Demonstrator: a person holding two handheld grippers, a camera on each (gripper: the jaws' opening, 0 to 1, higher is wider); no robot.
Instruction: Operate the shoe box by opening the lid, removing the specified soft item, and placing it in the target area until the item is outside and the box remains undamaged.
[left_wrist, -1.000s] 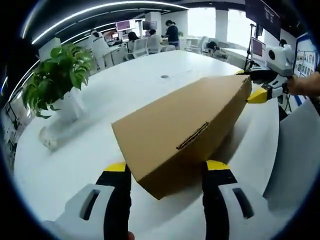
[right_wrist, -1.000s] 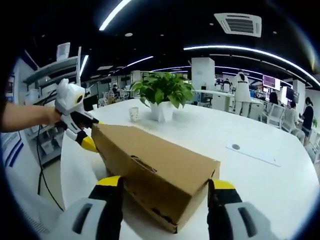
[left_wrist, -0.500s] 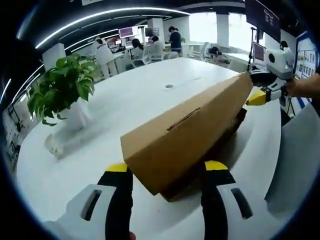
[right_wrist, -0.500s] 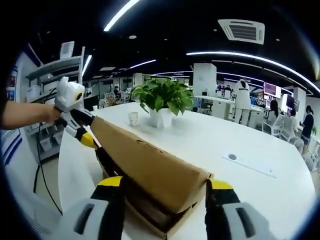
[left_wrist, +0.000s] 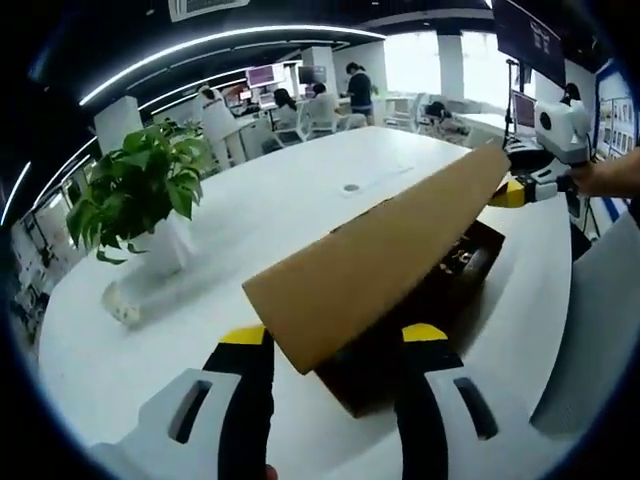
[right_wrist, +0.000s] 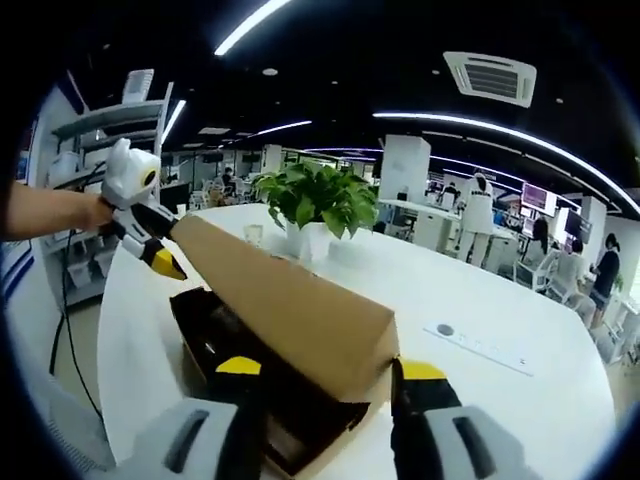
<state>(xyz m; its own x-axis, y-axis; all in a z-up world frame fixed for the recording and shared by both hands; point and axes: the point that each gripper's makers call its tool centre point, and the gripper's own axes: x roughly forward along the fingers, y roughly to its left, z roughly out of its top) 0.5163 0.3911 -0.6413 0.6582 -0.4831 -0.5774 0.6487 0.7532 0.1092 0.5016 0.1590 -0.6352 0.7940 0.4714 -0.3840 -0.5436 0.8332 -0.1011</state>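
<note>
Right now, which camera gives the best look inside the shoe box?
The right gripper view: beneath the raised lid, the shoe box shows its dark open interior along one side. The left gripper view shows a smaller dark opening at the far end, contents unclear.

Dark contents of the shoe box (right_wrist: 225, 345) largely hidden beneath the raised lid (right_wrist: 290, 305).

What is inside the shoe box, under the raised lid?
Under the lid, the shoe box has a dark interior with dark contents that cannot be identified. The lid covers most of the inside.
</note>
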